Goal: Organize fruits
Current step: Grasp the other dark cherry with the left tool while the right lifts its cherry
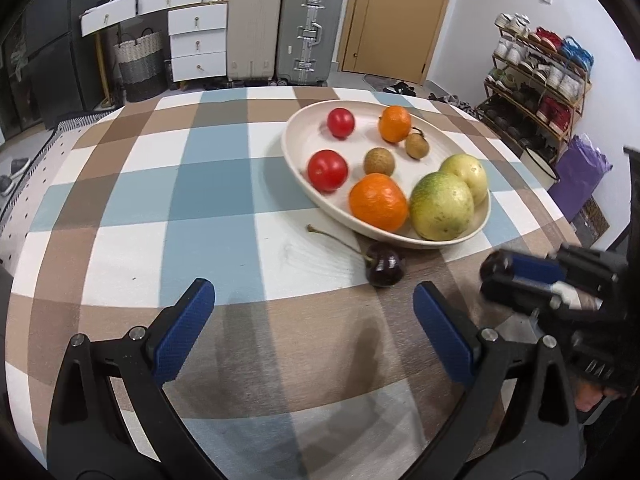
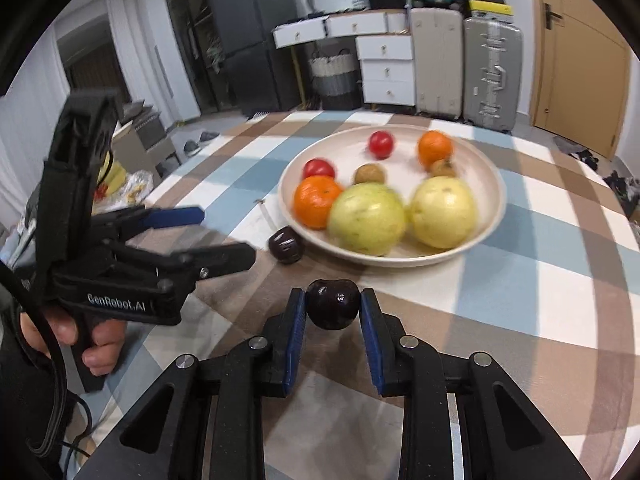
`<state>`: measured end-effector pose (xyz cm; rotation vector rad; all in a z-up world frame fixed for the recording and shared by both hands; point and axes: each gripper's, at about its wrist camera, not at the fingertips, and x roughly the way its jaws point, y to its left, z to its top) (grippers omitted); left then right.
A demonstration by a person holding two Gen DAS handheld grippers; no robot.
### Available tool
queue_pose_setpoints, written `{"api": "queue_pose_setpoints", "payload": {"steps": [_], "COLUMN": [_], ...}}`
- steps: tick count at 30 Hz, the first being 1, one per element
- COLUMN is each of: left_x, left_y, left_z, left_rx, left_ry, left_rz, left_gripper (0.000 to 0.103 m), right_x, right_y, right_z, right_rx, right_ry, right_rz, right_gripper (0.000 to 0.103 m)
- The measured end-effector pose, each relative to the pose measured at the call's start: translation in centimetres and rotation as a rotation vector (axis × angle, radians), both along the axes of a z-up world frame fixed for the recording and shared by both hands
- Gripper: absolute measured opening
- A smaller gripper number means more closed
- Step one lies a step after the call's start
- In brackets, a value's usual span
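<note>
A cream plate (image 1: 296, 160) (image 2: 494, 184) on the checked tablecloth holds two red tomatoes, two oranges, two small brown fruits and two large yellow-green fruits. A dark cherry with a long stem (image 1: 384, 269) (image 2: 285, 245) lies on the cloth just in front of the plate. My right gripper (image 2: 333, 308) is shut on a second dark cherry (image 2: 333, 304), held near the plate's front rim; it shows at the right of the left wrist view (image 1: 496, 276). My left gripper (image 1: 314, 300) is open and empty, just short of the lying cherry; it shows at the left of the right wrist view (image 2: 228, 236).
The round table's far edge (image 1: 240, 90) curves behind the plate. Beyond it stand suitcases (image 1: 280, 24), white drawers, a woven basket and a door. A shoe rack (image 1: 536, 80) is at the right.
</note>
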<state>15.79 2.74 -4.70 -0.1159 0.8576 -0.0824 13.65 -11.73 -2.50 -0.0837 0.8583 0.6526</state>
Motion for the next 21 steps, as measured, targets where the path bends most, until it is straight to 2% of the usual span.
{"api": "queue_pose_setpoints", "payload": {"steps": [6,8,13,17,21], "left_x": [0.7,1.1,2.0,2.2,2.4], "left_y": [-2.1,-2.8,-4.1,-5.2,-5.5], "left_z": [-0.3,-0.3,-0.7,-0.7,-0.6], "left_rx": [0.061,0.081,0.069,0.085,0.077], "left_ry": [0.013,0.018,0.041,0.039,0.034], "left_rz": [-0.041,-0.06,-0.087,-0.12,-0.127], "left_gripper": [0.097,0.092,0.068,0.062,0.043], "right_x": [0.6,0.5,0.7,0.9,0.8], "right_y": [-1.9,-2.2,-2.6,-2.8,-2.9], "right_z": [0.9,1.2,1.5,1.5,1.5], "right_rx": [0.053,0.059,0.073,0.08,0.083], "right_ry": [-0.012,-0.025,-0.027,-0.023,-0.021], "right_rz": [-0.057,-0.064,-0.075,-0.087,-0.088], "right_gripper": [0.028,0.028,0.028,0.028,0.028]}}
